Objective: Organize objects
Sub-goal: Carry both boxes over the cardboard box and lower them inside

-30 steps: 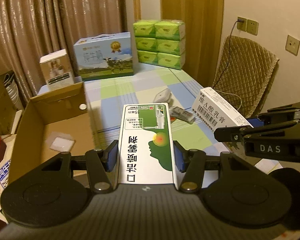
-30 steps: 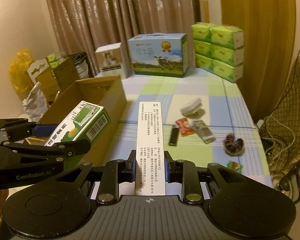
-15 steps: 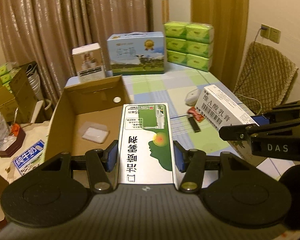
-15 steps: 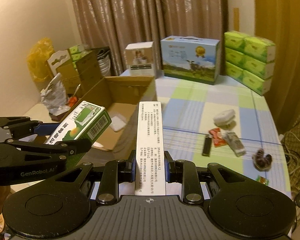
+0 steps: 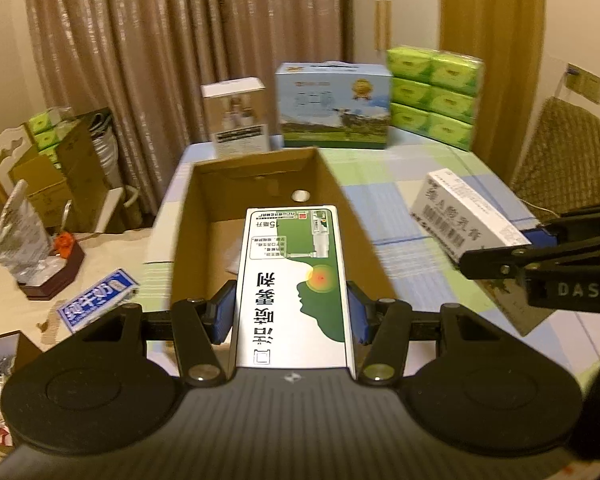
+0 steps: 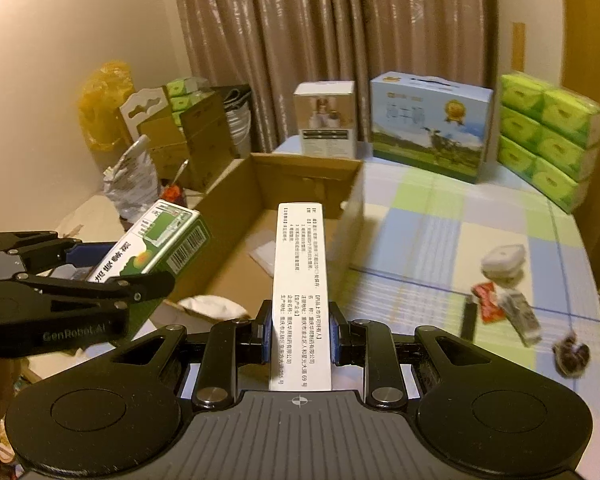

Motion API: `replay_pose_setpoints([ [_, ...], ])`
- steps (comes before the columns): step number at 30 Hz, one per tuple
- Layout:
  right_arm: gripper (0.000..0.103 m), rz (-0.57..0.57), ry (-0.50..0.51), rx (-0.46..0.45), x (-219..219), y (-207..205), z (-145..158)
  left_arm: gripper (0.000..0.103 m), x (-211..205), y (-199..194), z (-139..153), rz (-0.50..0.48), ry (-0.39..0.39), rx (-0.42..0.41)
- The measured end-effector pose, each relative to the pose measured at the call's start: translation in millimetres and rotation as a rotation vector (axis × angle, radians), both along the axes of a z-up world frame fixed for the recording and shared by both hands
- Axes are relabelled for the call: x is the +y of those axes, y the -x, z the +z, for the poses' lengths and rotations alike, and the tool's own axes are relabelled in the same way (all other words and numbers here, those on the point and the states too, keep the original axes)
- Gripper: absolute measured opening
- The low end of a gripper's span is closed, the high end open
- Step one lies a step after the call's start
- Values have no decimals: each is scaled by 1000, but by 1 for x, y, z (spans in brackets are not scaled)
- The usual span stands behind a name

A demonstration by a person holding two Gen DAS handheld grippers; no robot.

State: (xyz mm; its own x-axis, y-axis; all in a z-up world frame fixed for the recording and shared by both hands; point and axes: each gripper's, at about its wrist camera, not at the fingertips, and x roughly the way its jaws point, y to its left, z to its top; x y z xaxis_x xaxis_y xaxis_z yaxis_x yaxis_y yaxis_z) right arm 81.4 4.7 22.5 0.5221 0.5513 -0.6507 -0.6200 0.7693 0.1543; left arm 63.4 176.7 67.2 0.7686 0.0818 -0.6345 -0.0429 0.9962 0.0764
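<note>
Both claws, left (image 5: 291, 312) gripping the green box (image 5: 294, 280) and right (image 6: 299, 336) gripping the white box (image 6: 298, 280), are hovering by the carton (image 5: 260, 172); lowering and releasing likely comes next.

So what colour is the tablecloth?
Tablecloth: checked in blue, green and pale yellow; right wrist view shows it best.

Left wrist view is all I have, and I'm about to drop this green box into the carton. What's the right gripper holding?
Observer: The right gripper is shut on a white box, held by its narrow sides.
Operator: Anything loose on the table I can't see?
Observer: Yes, a white round case, a red packet and a dark clump lie right of the carton.
Operator: Anything in the carton's near corner?
Observer: Something pale and crumpled.
</note>
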Motion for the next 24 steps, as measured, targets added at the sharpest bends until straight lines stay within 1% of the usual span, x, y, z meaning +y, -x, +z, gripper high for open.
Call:
replay_pose_setpoints([
  [6,23,5,-18,12,31,-28,-2,51,39,-25,2,44,-7,3],
  [13,23,-8,-21,37,55,-52,-16,51,64,-59,-15,51,4,32],
  [14,23,-10,-20,42,57,-55,-19,48,65,-63,-19,47,6,38],
  [16,23,-10,-16,50,62,-61,-23,28,67,-70,-25,34,11,51],
  [20,23,-11,-10,63,67,-68,-31,29,71,-83,-36,30,22,67],
  [24,23,-6,-13,72,71,-71,-35,29,79,-83,-38,42,26,58],
])
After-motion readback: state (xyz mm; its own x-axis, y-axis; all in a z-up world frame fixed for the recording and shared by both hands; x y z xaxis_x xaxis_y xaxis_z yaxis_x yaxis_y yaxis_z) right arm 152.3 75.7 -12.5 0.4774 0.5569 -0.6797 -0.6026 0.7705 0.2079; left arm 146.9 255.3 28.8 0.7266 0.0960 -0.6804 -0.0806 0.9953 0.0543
